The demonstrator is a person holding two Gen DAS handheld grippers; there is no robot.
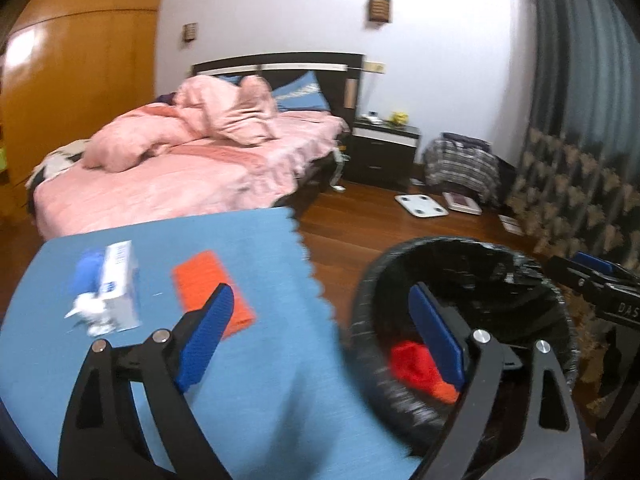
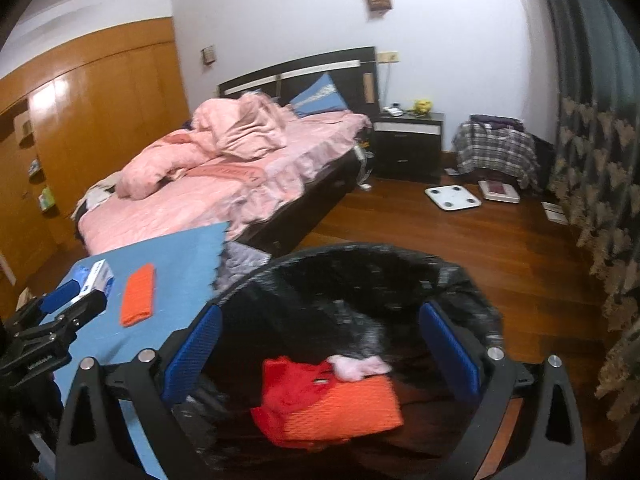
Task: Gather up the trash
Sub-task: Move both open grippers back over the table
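Now over bin (image 2: 360, 256), right gripper (image 2: 320, 344) spread wide, holding nothing; red and orange trash (image 2: 332, 400) lying inside below, likely just dropped. Left gripper (image 1: 320, 332) wide too, empty, straddling bin rim and blue mat (image 1: 260, 248). Farther on mat: orange piece (image 1: 200, 276), white box (image 1: 120, 280), probably next pickups.

Pink-covered bed (image 2: 224, 184), dark nightstand (image 2: 408, 148), wooden floor (image 2: 400, 216), white walls (image 2: 460, 32).

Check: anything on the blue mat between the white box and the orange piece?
Nothing: bare blue mat separates the white box from the orange piece. Both wrist views show it.
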